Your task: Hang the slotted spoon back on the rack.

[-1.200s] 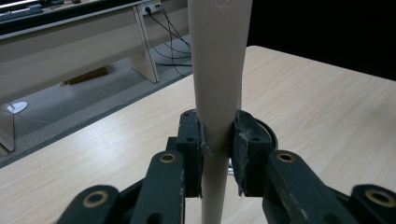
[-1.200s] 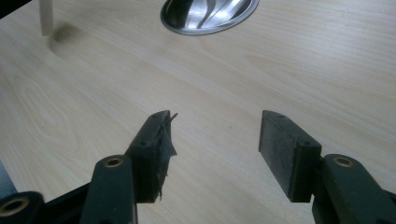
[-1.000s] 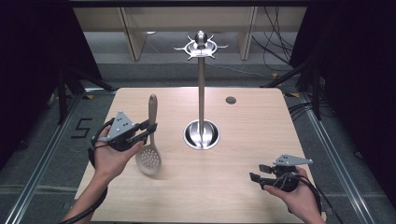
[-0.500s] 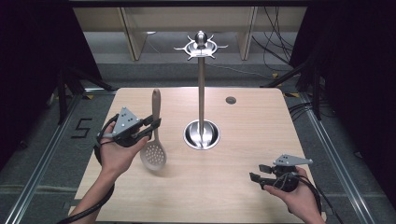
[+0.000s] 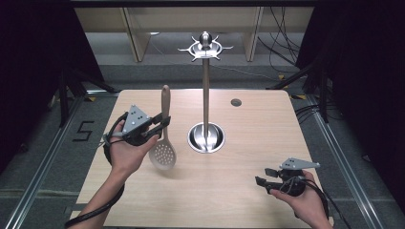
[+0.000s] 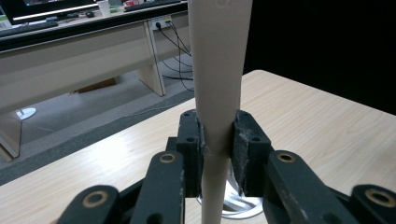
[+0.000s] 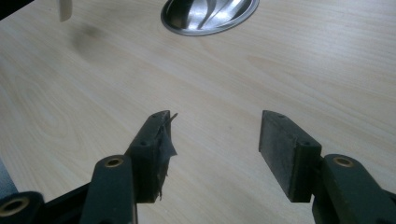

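L gripper (image 6: 217, 154) pads are clamped tight on the skimmer (image 5: 163, 143) handle, w/ the beige shaft running straight up between them in the left gripper view. In the high view that gripper (image 5: 160, 125) sits left of centre, holding the skimmer upright-ish, handle up, perforated bowl down and off the table (image 5: 248, 181), casting a shadow just below it. R gripper (image 7: 212, 149) jaws stand well apart w/ nothing between, just bare wood under them; in the high view it (image 5: 262, 180) rests low at lower right, idle. The rack (image 5: 205, 95), a steel pole on a round base w/ a ring of hooks at the top, stands mid-frame, just right of the skimmer and not touching it. Progress, as I judge it: pickup done, skimmer lifted and roughly vertical. Left to do: raise it to hook height near the top centre of the frame, catch the handle end on a hook, let go. Can't tell if the handle has a hang hole.
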Tool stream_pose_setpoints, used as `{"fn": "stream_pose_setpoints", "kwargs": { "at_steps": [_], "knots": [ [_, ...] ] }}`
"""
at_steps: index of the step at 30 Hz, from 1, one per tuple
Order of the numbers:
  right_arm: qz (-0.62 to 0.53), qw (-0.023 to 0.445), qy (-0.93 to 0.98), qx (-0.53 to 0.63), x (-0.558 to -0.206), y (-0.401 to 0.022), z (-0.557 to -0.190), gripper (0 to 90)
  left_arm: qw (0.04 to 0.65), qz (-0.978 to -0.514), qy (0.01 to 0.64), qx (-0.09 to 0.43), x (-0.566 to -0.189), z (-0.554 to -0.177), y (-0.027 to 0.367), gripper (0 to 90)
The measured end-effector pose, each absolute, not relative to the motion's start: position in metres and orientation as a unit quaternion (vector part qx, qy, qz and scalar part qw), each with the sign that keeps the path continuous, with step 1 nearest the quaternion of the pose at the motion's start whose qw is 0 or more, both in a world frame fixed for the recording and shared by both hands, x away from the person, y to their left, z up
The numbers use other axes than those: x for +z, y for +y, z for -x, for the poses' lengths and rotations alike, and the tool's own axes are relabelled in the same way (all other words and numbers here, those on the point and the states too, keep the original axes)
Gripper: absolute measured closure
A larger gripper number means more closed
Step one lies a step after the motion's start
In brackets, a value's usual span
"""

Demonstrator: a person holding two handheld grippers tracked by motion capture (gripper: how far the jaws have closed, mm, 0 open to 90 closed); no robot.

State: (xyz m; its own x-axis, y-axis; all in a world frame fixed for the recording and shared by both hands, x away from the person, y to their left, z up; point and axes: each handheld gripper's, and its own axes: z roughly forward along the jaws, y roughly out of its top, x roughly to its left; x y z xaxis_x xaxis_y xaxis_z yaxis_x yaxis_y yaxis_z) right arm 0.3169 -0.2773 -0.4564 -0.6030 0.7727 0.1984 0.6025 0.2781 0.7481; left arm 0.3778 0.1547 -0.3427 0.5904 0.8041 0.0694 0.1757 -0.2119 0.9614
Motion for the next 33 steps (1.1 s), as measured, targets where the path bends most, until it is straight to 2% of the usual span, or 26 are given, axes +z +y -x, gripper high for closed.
{"fn": "stream_pose_setpoints", "kwargs": {
  "at_steps": [11, 22, 33],
  "knots": [
    [-0.436, 0.1, 0.792, 0.416, -0.456, -0.277, -0.316, 44.6, 0.536, -0.71, 0.34, 0.306, -0.337, -0.382, 0.149, 74.0],
    [-0.434, 0.101, 0.793, 0.416, -0.456, -0.277, -0.317, 44.6, 0.539, -0.691, 0.372, 0.305, -0.335, -0.383, 0.143, 74.0],
    [-0.434, 0.101, 0.793, 0.416, -0.456, -0.277, -0.317, 44.6, 0.544, -0.688, 0.368, 0.308, -0.332, -0.384, 0.136, 74.0]
  ]
}}
